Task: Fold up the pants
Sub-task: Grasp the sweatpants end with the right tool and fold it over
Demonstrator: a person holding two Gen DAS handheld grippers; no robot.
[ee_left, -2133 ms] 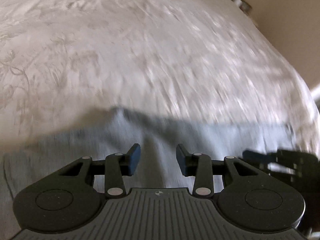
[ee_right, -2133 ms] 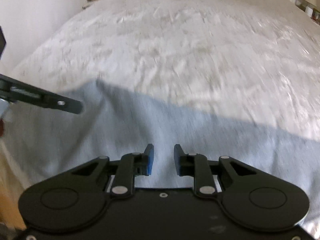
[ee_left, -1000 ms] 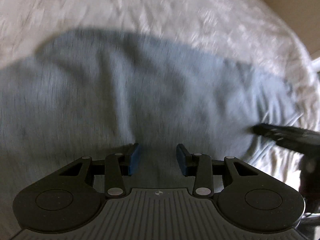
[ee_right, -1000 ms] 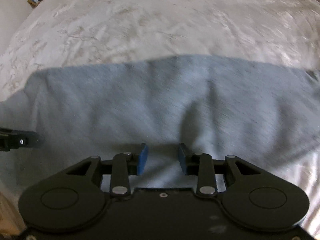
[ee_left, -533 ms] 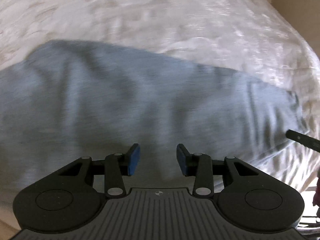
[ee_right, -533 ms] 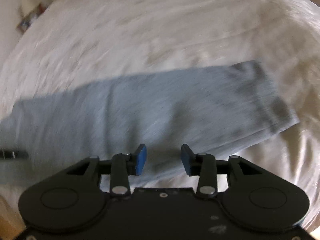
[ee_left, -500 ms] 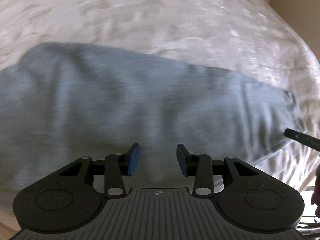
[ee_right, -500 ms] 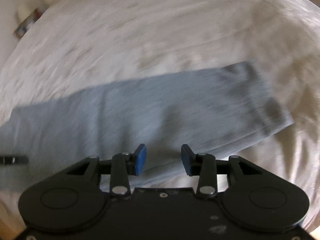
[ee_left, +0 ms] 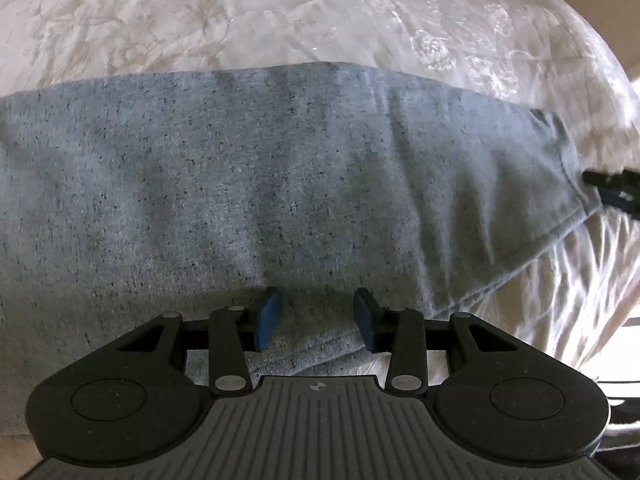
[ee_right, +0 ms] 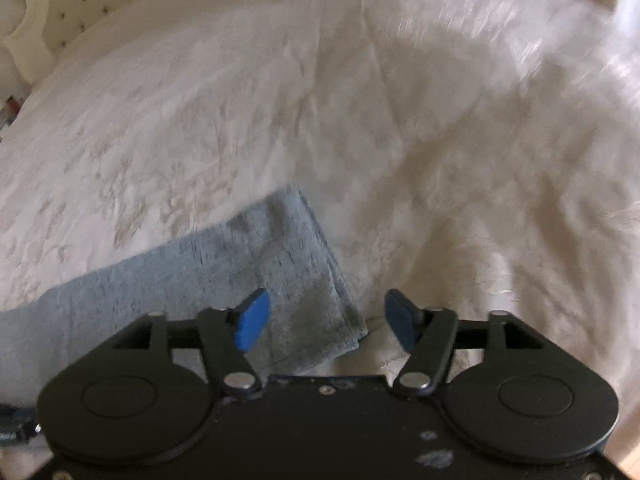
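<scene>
Grey-blue pants [ee_left: 280, 168] lie flat in a long band across the white bedspread [ee_left: 280, 12]. My left gripper [ee_left: 317, 317] hovers open over the band's near edge, with fabric below its blue pads but none pinched. The right gripper's black tip [ee_left: 612, 190] shows at the pants' right end. In the right wrist view, the pants' end [ee_right: 280, 276] lies under my right gripper [ee_right: 327, 320]. Its jaws are opening, the corner of the cloth lies below between them, and the pads do not press on it.
The floral white bedspread [ee_right: 440, 140] fills the space around the pants. A tufted cream headboard [ee_right: 60, 0] stands at the far left of the right wrist view. The bed's rounded edge [ee_left: 600, 60] falls away at the right of the left wrist view.
The right gripper has swept along the pants to their right end and its jaws have spread wider. The left gripper has slid toward the pants' near edge, jaws unchanged.
</scene>
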